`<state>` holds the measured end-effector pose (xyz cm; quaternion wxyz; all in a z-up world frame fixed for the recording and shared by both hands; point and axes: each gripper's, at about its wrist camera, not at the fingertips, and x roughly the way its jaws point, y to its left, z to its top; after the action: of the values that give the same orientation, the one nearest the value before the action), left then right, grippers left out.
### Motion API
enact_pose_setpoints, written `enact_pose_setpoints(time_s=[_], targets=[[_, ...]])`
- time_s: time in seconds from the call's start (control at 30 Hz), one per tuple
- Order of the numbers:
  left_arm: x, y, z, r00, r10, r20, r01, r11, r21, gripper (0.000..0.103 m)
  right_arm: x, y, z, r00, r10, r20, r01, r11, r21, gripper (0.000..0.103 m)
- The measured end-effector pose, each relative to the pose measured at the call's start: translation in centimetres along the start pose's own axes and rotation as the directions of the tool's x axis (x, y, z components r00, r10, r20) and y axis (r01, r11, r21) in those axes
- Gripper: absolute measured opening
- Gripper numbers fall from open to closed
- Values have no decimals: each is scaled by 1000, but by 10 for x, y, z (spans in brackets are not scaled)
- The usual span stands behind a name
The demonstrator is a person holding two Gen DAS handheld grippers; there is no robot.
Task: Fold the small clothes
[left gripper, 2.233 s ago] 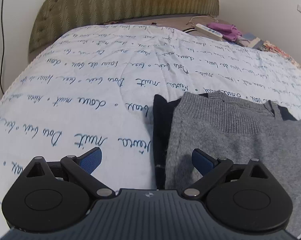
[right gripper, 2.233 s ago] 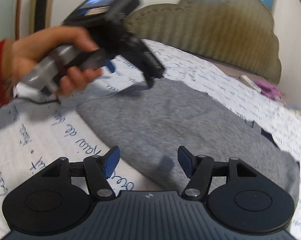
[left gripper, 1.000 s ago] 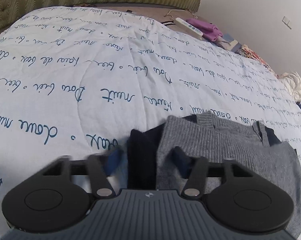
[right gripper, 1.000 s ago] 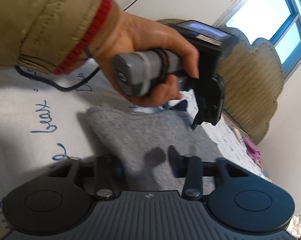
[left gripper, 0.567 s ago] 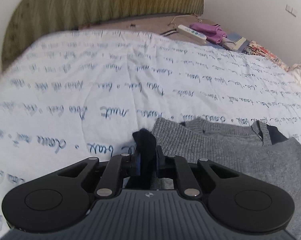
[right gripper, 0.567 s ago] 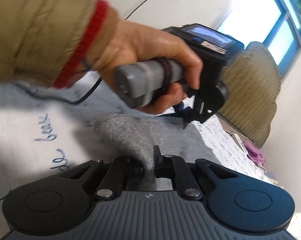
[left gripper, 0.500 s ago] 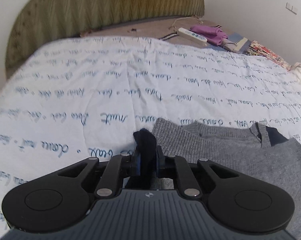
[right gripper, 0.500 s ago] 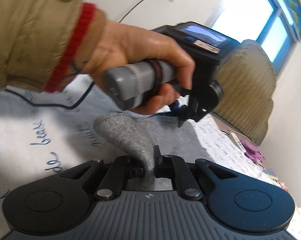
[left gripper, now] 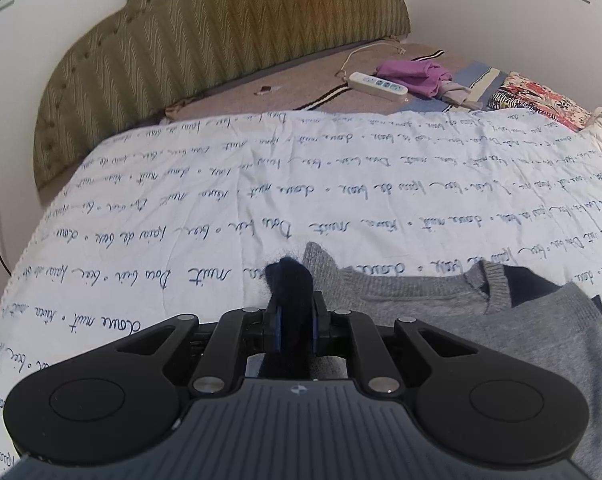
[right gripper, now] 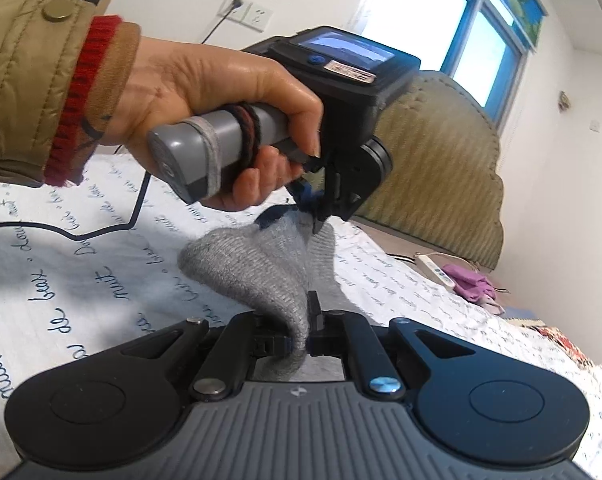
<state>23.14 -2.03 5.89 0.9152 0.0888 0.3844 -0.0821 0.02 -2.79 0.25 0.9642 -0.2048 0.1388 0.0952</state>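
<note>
A small grey knit sweater (left gripper: 481, 328) with navy trim lies on a white bedspread (left gripper: 261, 200) printed with blue script. My left gripper (left gripper: 295, 320) is shut on a navy-edged corner of the sweater (left gripper: 289, 280) and holds it lifted. My right gripper (right gripper: 301, 338) is shut on a grey fold of the same sweater (right gripper: 257, 268), raised off the bed. In the right wrist view the left gripper (right gripper: 321, 204) and the hand holding it are just beyond, pinching the far corner.
A green padded headboard (left gripper: 221, 40) stands at the far end. A white power strip (left gripper: 377, 82), purple cloth (left gripper: 413, 72) and a floral cloth (left gripper: 537, 96) lie at the bed's far right. A black cable (right gripper: 101, 228) crosses the bedspread.
Both grippers closed on the sweater's edge, then lifted it. Over the last half second both rose a little more with the cloth in them.
</note>
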Motion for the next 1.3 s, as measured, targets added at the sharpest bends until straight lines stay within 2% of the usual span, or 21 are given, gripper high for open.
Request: enact_pose_setpoints(time_s=[0.3, 0.57, 0.8, 1.13, 1.3], targets=[[-20, -50, 16, 999, 32, 30, -33, 999, 36, 14, -16, -55, -11, 1000, -4, 6, 3, 987, 163, 6], [-29, -106, 24, 999, 18, 50, -22, 997, 76, 14, -31, -91, -31, 1000, -1, 9, -1, 959, 282, 6], [-25, -157, 20, 999, -4, 50, -4, 989, 146, 14, -40, -124, -54, 1000, -1, -11, 5, 922, 388, 6], [-15, -218, 17, 999, -36, 37, 27, 975, 221, 14, -51, -147, -79, 999, -13, -33, 26, 889, 457, 6], [0, -243, 11, 999, -49, 14, 44, 968, 248, 14, -53, -158, -93, 999, -2, -51, 29, 854, 519, 6]])
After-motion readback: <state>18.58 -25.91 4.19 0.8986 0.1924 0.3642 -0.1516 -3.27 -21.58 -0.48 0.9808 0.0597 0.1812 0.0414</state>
